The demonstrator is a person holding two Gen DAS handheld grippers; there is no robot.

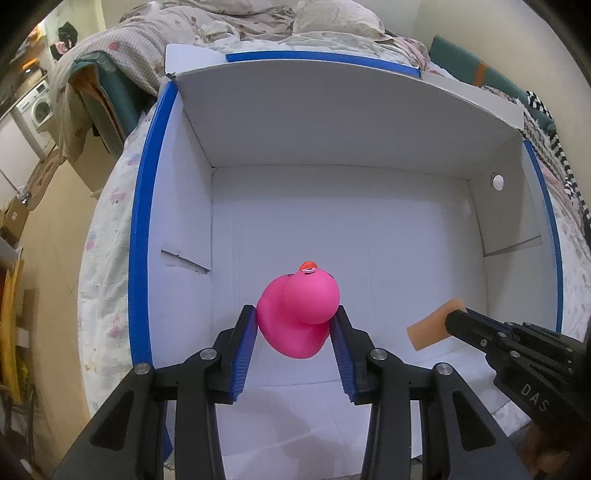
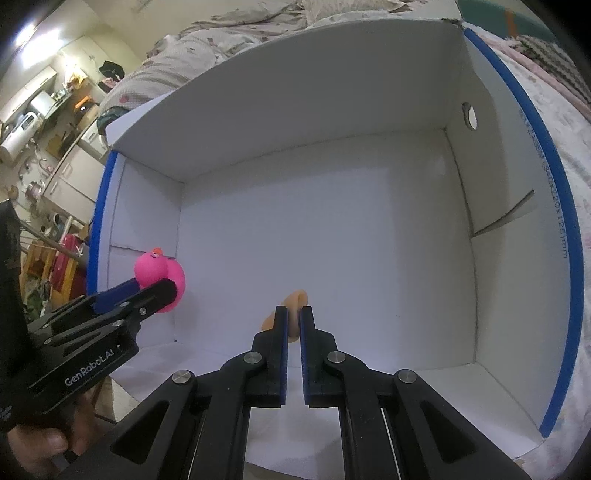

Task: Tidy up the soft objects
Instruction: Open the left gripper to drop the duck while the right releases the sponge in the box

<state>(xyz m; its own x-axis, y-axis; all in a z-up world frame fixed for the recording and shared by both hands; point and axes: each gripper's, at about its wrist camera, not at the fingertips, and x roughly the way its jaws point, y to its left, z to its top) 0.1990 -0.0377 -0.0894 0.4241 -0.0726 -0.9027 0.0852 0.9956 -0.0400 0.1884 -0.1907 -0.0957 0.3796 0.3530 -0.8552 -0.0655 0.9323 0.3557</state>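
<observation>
Two grippers reach down into one large white cardboard box [image 1: 332,206] with blue-edged walls, which sits on a bed [image 1: 107,221] covered with a pale printed sheet. We see the box's floor bare apart from what the grippers carry. A round finger hole [image 2: 470,116] pierces its right wall, and rumpled bedding [image 1: 207,26] is piled behind the far wall.

Our left gripper [image 1: 297,325] has its blue-padded jaws partly spread and pinching a pink rubber duck [image 1: 295,314] by the sides of its body. We see the duck's head tilted toward the far wall, its orange beak on top. It sits low in the near left part of the box; we cannot tell whether it touches the floor.

Our right gripper [image 2: 293,321] has its jaws pressed almost together on a thin orange sponge-like piece [image 1: 434,325], which sticks out past the fingertips in the near right part of the box, well apart from the duck.

A hand [image 2: 40,446] grips the left gripper's handle.
</observation>
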